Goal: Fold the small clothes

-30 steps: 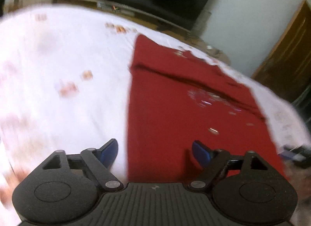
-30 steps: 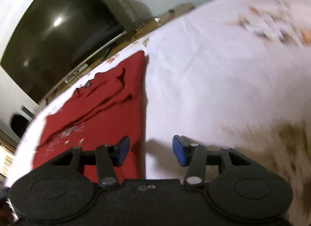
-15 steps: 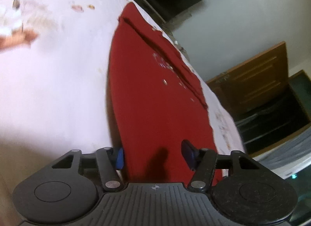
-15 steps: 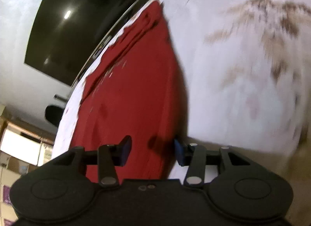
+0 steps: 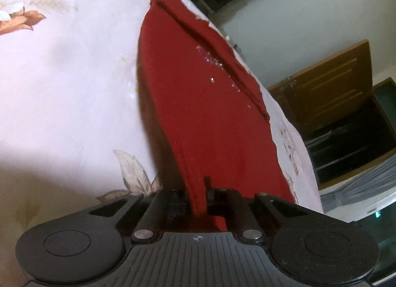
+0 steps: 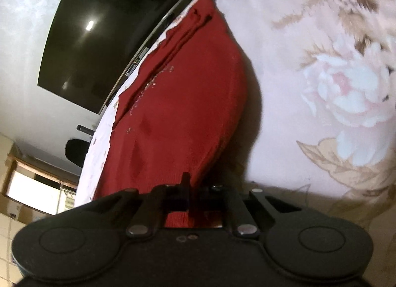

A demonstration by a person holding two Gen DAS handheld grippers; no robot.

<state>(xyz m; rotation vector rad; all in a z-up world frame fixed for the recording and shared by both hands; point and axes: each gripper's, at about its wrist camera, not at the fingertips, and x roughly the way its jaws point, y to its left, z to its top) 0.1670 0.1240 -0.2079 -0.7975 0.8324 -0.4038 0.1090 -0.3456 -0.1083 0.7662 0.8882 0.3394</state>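
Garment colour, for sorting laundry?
Dark red garment with small sparkly specks; left wrist view shows it best.

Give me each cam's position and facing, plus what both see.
Left wrist: sits on the left gripper, low over the floral bedsheet, facing along the red garment toward a wooden door; its own fingers, shut on the garment's hemmed corner, show.
Right wrist: sits on the right gripper, looking along the garment toward a dark TV screen; its fingers, shut on the garment's near edge, show.
Shared: the same red garment and bedsheet.
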